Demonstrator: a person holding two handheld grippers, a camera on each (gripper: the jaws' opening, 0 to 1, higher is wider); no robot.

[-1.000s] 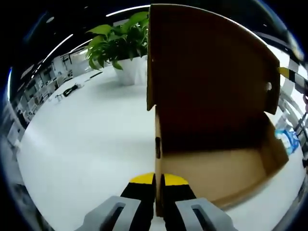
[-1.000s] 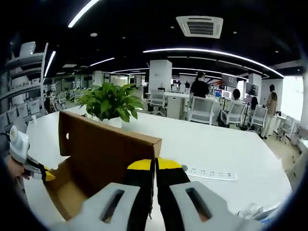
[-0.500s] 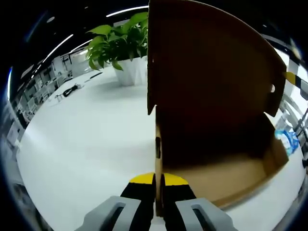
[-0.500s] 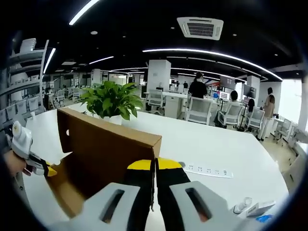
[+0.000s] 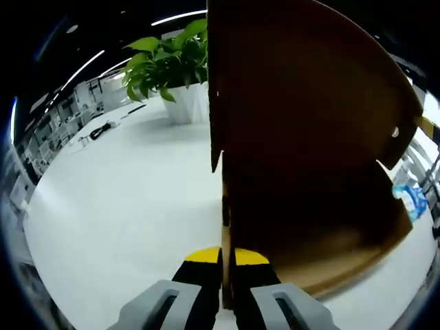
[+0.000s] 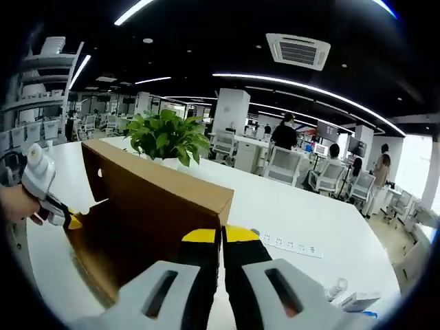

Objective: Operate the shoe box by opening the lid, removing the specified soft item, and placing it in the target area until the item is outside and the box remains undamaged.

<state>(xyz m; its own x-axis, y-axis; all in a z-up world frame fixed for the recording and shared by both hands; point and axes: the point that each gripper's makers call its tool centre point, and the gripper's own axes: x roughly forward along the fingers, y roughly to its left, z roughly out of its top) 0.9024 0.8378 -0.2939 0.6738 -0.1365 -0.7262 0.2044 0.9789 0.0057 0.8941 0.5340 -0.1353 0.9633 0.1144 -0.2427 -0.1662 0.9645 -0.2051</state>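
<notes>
While your left tool (image 5: 227,256) pinches the thin side wall of the cardboard shoe box (image 5: 323,234), jaws pressed together on the board with the yellow tips on either side of it, no brand mark or lettering can be read anywhere on the brown card. You've got the box sitting on the white surface (image 5: 117,206), and its lid (image 5: 302,89) is raised and leans over the opening, throwing the inside into shadow. What you can see of the box floor is bare cardboard; the deeper corner is too dark to tell.

Over in your right gripper view, your right tool (image 6: 221,237) has its jaws drawn tight on the lid's free edge (image 6: 172,189), the yellow pads just under the rim. Your left tool shows there too at the far side, in your hand (image 6: 17,206), gripping the box wall. A potted plant (image 6: 168,137) stands behind the box, and a white power strip (image 6: 292,245) lies flat on the surface past your right tool. People sit at desks well beyond.
</notes>
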